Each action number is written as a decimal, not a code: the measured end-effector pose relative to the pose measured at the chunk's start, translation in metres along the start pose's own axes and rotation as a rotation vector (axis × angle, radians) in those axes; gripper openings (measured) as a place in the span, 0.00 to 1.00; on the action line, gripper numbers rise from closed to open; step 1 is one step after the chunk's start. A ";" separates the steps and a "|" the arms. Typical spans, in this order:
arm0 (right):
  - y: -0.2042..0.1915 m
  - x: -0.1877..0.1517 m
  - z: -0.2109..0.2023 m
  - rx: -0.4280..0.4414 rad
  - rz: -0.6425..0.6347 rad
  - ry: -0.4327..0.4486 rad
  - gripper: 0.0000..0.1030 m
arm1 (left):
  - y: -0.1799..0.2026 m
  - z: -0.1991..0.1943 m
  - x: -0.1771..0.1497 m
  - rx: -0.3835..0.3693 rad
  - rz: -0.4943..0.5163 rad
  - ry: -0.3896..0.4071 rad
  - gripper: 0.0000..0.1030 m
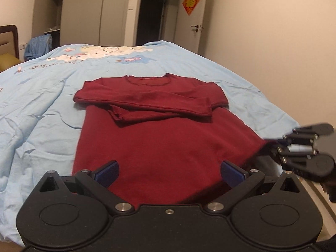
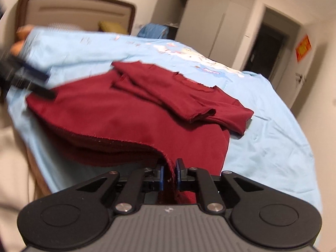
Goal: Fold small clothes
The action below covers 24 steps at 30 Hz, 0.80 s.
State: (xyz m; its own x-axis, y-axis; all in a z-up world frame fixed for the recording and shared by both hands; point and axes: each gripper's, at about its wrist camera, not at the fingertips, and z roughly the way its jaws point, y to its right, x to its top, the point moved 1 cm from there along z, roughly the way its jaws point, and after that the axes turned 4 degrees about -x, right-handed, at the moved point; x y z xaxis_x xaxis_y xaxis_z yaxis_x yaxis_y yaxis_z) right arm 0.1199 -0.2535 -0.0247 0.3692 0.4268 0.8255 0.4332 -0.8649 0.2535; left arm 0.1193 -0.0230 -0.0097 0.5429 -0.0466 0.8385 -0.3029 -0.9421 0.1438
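A dark red long-sleeved top (image 1: pixel 159 138) lies flat on the light blue bed cover (image 1: pixel 42 105), neckline far from me, both sleeves (image 1: pixel 159 107) folded across the chest. My left gripper (image 1: pixel 170 174) is open over the near hem, its blue pads (image 1: pixel 107 174) wide apart with only cloth below them. In the right wrist view my right gripper (image 2: pixel 169 174) is shut on the red top's hem (image 2: pixel 168 159) and lifts that corner off the bed. The right gripper (image 1: pixel 271 145) shows blurred at the top's right hem corner. The left gripper (image 2: pixel 45 85) appears blurred at the far hem corner.
A headboard (image 2: pixel 79 10) and a yellow pillow (image 2: pixel 111 27) stand at the bed's head. A pile of blue clothes (image 1: pixel 37 46) sits beside grey wardrobes (image 1: pixel 84 12). A dark doorway (image 1: pixel 151 16) and a closed door (image 1: pixel 199 21) lie beyond. The bed edge (image 1: pixel 289 124) runs close on the right.
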 end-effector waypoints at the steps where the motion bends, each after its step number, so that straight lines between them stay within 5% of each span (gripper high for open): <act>1: 0.006 0.004 0.004 0.010 0.035 0.003 0.12 | 0.002 0.002 -0.001 -0.004 0.011 -0.007 0.99; 7: 0.031 0.026 0.035 0.045 0.169 0.001 0.12 | 0.014 0.014 -0.008 0.024 0.098 -0.055 0.99; 13: 0.040 0.034 0.064 0.064 0.222 -0.029 0.12 | 0.011 0.025 -0.011 0.141 0.189 -0.094 0.99; 24: 0.043 0.030 0.085 0.066 0.277 -0.069 0.12 | -0.008 0.035 -0.039 0.344 0.502 -0.207 0.92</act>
State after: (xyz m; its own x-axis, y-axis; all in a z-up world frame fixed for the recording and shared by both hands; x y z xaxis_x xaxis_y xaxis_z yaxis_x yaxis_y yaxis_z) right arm 0.2191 -0.2555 -0.0321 0.5353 0.1953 0.8217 0.3598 -0.9330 -0.0126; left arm 0.1275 -0.0254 -0.0619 0.5510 -0.5401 0.6362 -0.3091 -0.8402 -0.4456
